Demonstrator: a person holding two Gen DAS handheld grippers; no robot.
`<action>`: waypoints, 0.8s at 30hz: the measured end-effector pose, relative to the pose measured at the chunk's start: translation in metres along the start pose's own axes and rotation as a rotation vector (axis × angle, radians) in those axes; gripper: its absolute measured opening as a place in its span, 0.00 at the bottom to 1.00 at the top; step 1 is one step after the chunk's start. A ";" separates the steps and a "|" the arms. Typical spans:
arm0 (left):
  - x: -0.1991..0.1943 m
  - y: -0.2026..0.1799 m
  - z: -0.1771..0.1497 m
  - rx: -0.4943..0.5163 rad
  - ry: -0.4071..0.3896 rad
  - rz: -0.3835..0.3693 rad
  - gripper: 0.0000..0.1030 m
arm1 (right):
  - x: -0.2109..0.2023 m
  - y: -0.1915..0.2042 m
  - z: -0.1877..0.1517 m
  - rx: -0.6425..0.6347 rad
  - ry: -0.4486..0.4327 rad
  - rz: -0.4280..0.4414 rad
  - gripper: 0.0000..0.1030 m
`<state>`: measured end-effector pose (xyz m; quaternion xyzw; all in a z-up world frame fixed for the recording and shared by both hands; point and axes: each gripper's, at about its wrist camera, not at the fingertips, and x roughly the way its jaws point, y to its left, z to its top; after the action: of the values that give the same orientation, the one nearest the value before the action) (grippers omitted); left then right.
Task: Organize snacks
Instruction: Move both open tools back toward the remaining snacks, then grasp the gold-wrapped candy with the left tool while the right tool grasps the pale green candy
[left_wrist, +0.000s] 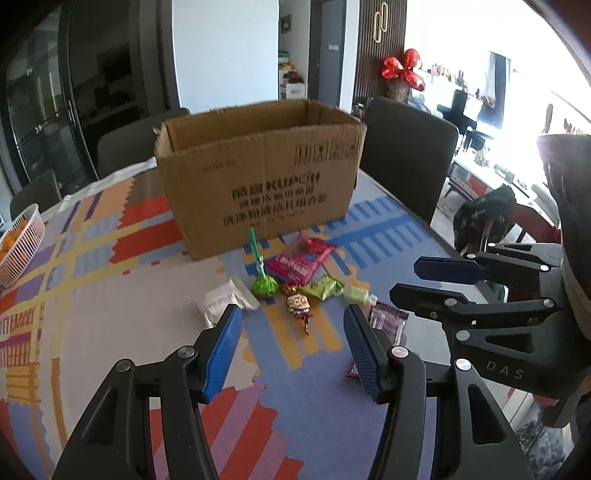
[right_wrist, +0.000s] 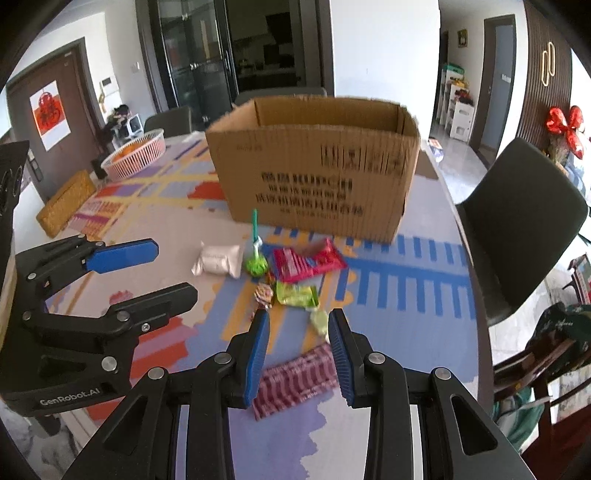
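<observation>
Left wrist view shows the open cardboard box (left_wrist: 258, 177) standing at the far side of the table (left_wrist: 92, 325), with the snacks (left_wrist: 303, 273) scattered just in front of it. I judge I am at the approach step, nothing picked yet. My left gripper (left_wrist: 293, 347) and right gripper (right_wrist: 298, 354) both hang parted and empty above the pile, so next I must choose one packet, perhaps the striped wrapper (right_wrist: 295, 380) nearest me, and straddle it.
</observation>
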<state>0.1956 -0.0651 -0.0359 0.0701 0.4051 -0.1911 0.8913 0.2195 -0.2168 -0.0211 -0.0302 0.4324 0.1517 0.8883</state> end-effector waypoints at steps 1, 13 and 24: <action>0.005 0.001 -0.002 0.000 0.013 -0.002 0.55 | 0.005 -0.001 -0.002 0.003 0.016 0.004 0.33; 0.049 0.008 -0.013 -0.008 0.085 -0.047 0.52 | 0.046 -0.009 -0.009 0.021 0.110 0.011 0.33; 0.086 0.012 -0.011 -0.036 0.141 -0.078 0.49 | 0.074 -0.021 -0.008 0.048 0.161 0.017 0.33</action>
<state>0.2441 -0.0750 -0.1080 0.0514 0.4729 -0.2128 0.8535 0.2628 -0.2202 -0.0849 -0.0172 0.5060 0.1460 0.8499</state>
